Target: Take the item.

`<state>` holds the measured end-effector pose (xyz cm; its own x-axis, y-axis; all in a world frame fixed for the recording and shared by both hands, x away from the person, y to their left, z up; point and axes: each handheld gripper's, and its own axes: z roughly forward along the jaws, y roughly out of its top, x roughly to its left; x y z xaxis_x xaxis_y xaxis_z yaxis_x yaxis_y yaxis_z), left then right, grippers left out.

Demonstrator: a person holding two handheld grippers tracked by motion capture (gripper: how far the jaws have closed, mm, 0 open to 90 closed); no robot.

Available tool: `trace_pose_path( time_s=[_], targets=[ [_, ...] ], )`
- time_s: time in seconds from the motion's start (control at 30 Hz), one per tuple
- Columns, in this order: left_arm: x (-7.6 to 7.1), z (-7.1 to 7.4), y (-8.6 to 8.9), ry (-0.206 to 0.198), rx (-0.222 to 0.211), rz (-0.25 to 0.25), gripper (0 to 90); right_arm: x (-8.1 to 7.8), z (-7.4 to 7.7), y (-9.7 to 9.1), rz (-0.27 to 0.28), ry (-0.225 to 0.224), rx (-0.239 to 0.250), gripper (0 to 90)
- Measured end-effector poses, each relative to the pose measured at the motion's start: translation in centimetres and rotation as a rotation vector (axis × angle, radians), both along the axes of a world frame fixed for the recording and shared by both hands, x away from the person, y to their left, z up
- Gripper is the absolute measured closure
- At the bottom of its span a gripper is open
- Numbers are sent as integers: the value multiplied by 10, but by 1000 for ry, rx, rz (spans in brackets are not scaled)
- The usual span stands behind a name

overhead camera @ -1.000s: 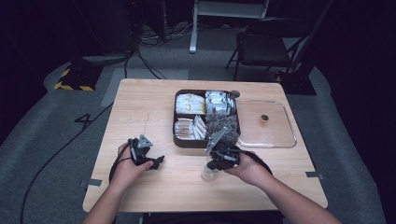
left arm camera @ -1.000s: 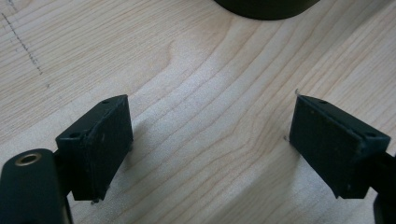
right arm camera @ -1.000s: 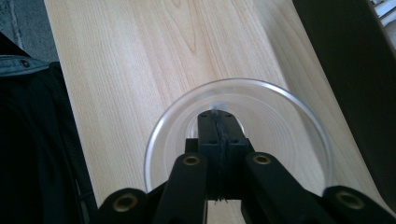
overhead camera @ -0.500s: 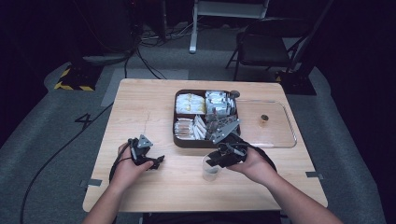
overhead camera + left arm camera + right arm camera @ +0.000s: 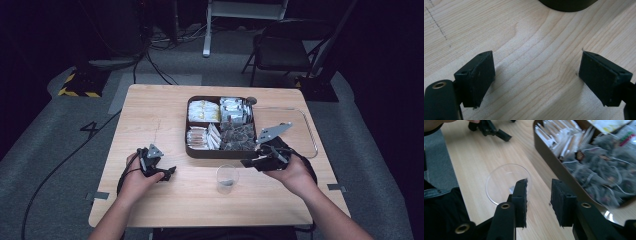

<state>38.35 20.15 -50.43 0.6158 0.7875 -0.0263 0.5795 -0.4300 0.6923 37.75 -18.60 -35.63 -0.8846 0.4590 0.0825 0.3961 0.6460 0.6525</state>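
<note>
Table (image 5: pixel 165 110): light wood, dark room behind.
Cup (image 5: pixel 227 178): clear, upright, near front edge, just below box (image 5: pixel 220 150).
R gripper (image 5: pixel 248 163): jaws parted, just been opening, nothing between, beside cup.
L gripper (image 5: pixel 171 171): wide open, empty, on wood, well apart from cup.

In the right gripper view the clear cup (image 5: pixel 507 183) stands just behind the near jaw, which covers part of its rim. The brown box (image 5: pixel 554 161) beyond the far jaw runs off the top and right edges, and the dark sachets (image 5: pixel 596 173) inside it blur together (their labels cannot be read). In the left gripper view a dark rounded thing (image 5: pixel 567 5) ahead of the jaws is cut off by the top edge; what it is cannot be told. In the high view the packets (image 5: pixel 202 111) past the right gripper (image 5: pixel 252 162) are too small to tell apart.
</note>
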Motion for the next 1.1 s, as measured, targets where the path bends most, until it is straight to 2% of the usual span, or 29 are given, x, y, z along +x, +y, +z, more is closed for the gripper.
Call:
trace_pose_path(
  time_s=[0.03,0.2,0.27,0.3,0.33,0.43,0.57,0.67,0.83,0.93,1.07,1.1],
  targets=[
    [0,0,0,0,1,0,138,0,0,0,0,0,0,657],
    [-1,0,1,0,9,-4,140,-2,1,-28,-77,-26,17,644],
    [-1,0,2,-2,8,-2,141,-2,1,-33,-92,-31,19,639],
    [-1,0,2,0,6,-1,142,-3,0,-42,-119,-42,27,634],
    [-2,0,3,0,-1,2,142,-3,0,-42,-119,-42,27,634],
    [-1,1,5,2,-4,0,143,-4,-1,-58,-165,-54,47,623],
    [-1,0,5,-6,10,3,143,-5,-5,-76,-214,-72,44,618],
    [-2,0,5,-7,11,4,143,-7,-11,-94,-260,-72,48,616],
    [-2,0,5,-4,7,10,143,-10,-18,-111,-305,-75,56,613],
    [-2,0,5,-6,14,8,143,-12,-28,-127,-348,-72,57,613],
    [-2,0,6,-3,11,5,143,-12,-37,-138,-381,-75,52,612],
    [-2,0,6,-5,9,5,143,-13,-43,-144,-404,-81,49,605]
  ],
)
